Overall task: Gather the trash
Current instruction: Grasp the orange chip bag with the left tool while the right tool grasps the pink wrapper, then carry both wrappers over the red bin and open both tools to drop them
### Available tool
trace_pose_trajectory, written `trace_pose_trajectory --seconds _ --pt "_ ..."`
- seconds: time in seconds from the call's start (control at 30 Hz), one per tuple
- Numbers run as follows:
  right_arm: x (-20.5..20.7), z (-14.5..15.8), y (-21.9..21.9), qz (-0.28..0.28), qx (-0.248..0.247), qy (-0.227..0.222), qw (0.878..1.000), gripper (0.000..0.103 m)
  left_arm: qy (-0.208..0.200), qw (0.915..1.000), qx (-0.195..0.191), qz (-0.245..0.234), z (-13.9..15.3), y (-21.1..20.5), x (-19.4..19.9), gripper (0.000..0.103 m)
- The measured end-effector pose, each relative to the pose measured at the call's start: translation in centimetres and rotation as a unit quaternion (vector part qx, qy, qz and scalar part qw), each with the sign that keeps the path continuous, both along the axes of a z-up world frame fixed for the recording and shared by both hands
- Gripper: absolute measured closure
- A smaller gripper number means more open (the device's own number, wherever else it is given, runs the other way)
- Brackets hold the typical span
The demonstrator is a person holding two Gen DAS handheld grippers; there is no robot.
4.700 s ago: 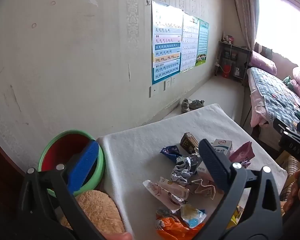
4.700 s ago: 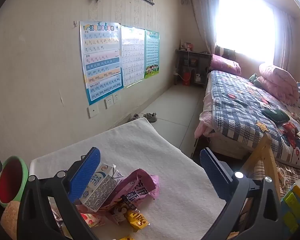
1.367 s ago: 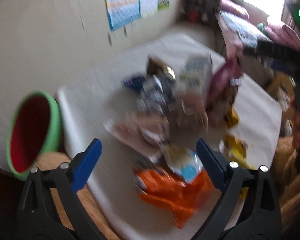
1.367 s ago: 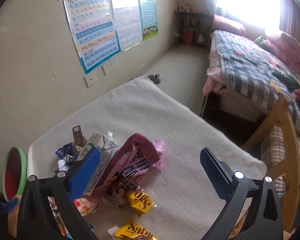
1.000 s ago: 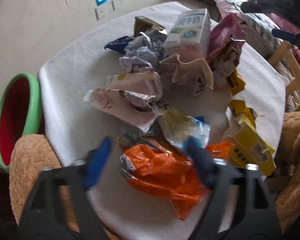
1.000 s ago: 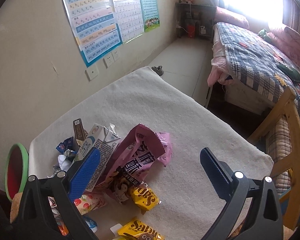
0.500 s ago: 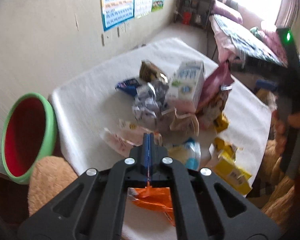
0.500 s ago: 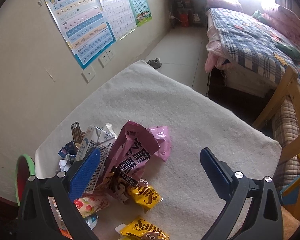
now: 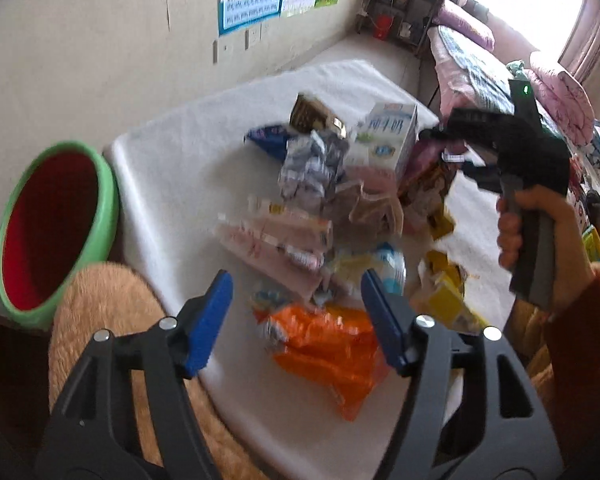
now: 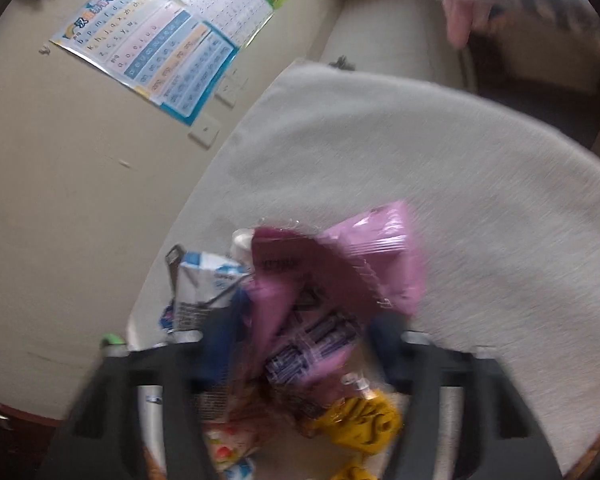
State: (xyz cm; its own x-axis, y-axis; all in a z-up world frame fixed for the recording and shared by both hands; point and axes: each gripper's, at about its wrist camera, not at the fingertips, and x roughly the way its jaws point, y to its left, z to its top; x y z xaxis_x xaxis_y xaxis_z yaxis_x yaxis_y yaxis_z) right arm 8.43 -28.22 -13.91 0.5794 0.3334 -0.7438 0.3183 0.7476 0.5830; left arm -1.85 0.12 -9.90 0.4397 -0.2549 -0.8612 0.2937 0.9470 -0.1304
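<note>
A heap of wrappers and cartons lies on the white-clothed table [image 9: 180,152]. My left gripper [image 9: 298,320] hovers above the near edge of the heap. Its jaws are opening, with an orange bag [image 9: 328,356] on the cloth below the gap, untouched. My right gripper [image 10: 304,340] has come down on a pink snack bag [image 10: 340,264]. Its jaws are closing and both blurred pads meet the bag's sides. In the left wrist view, a hand [image 9: 532,220] holds that gripper [image 9: 448,148] over the far right of the heap. A green-rimmed red bin [image 9: 56,224] stands left of the table.
A white milk carton [image 9: 388,140] stands behind the pink bag, and yellow packets [image 10: 356,420] lie near it. A tan furry surface [image 9: 100,300] sits at the table's near corner. The wall with posters [image 10: 160,52] runs along the far side, and bare cloth [image 10: 420,140] stretches beyond the heap.
The left gripper was shut half a second ago and now stands apart. The right gripper dropped, rolled, and narrowed from wide open onto the pink bag.
</note>
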Motion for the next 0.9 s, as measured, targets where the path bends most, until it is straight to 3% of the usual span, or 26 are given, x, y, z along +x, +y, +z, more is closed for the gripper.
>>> trace_pose_trajectory --seconds 0.23,0.33,0.37,0.4,0.63,0.9 --pt "-1.8 3.8 0.1 -0.003 -0.043 -0.060 0.997 0.058 0.117 0.9928 -0.026 0.000 -4.9 0.0 -0.6 0.039" --pt "-2.2 3.7 0.2 -0.005 -0.037 -0.061 0.997 0.058 0.134 0.9906 -0.030 -0.004 -6.2 -0.5 -0.6 0.039" --pt "-2.2 3.7 0.2 -0.006 -0.037 -0.061 0.997 0.059 0.136 0.9903 -0.026 -0.006 -6.6 -0.7 -0.6 0.047" --pt "-2.3 3.7 0.2 -0.005 -0.037 -0.061 0.997 0.059 0.140 0.9898 -0.026 -0.010 -6.8 -0.9 -0.7 0.049" --pt "-2.7 6.1 1.3 0.001 -0.081 -0.095 0.992 0.062 0.106 0.9937 -0.036 -0.011 -5.2 -0.5 -0.5 0.057" --pt "-5.0 9.0 1.7 -0.006 -0.130 -0.137 0.982 0.062 -0.009 0.9994 -0.026 0.020 1.0 1.7 0.2 0.057"
